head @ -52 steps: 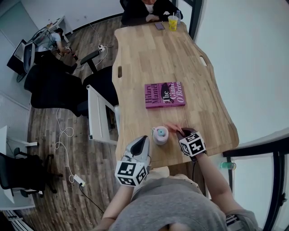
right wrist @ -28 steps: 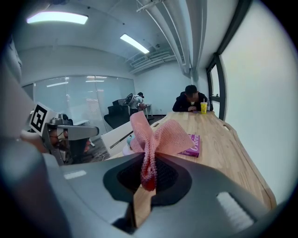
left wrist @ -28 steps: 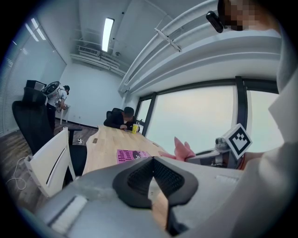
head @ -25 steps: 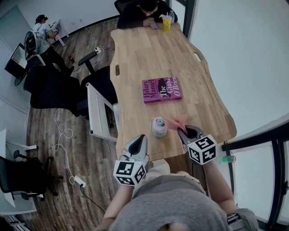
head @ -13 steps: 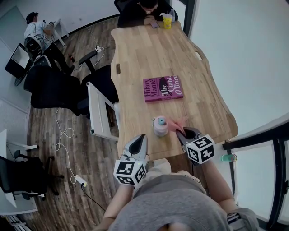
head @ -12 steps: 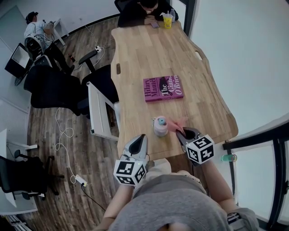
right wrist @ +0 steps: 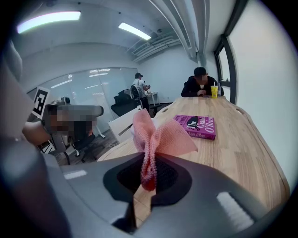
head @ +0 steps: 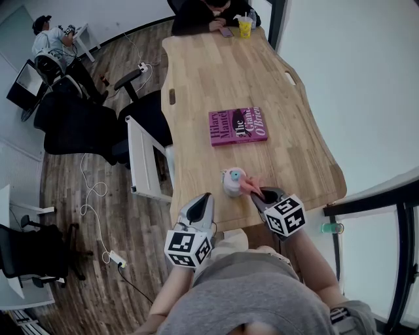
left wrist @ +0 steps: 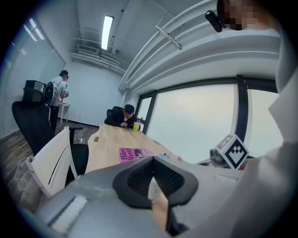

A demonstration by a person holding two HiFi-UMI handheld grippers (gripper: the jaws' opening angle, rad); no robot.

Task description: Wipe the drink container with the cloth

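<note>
Drink container [head: 232, 182]: it stands upright on the desk [head: 216, 72], close to the near edge. It is a small pale pot with a light blue top.
Cloth [head: 251, 186]: pink, with a net-like weave. In the head view its free end lies against the right side of the drink container, near the top.
Right gripper [head: 258, 195]: its jaws are clamped on the cloth. In the right gripper view the gripper [right wrist: 148, 174] pinches the lower fold of the cloth [right wrist: 158, 135], and the rest spreads upward like a fan.
Container and right gripper: the drink container is just beside the tips of the right gripper, to their left and a little farther along the desk. The cloth bridges the small gap between them.
Left gripper [head: 200, 209]: its jaws are together, with nothing between them. The left gripper view shows the two dark pads of the gripper [left wrist: 156, 179] meeting at a seam.
Container and left gripper: the drink container is near the left gripper, ahead of it and to its right, and they do not touch.
Marker cubes: one [head: 190, 248] sits on the left gripper and one [head: 285, 214] on the right gripper.
Book [head: 238, 125]: purple, lying flat in the middle of the desk, well apart from the drink container.
Far end of the desk: a yellow cup [head: 247, 27] stands in front of a seated person [head: 203, 12] in dark clothes.
White chair [head: 144, 163]: it stands at the left side of the desk.
</note>
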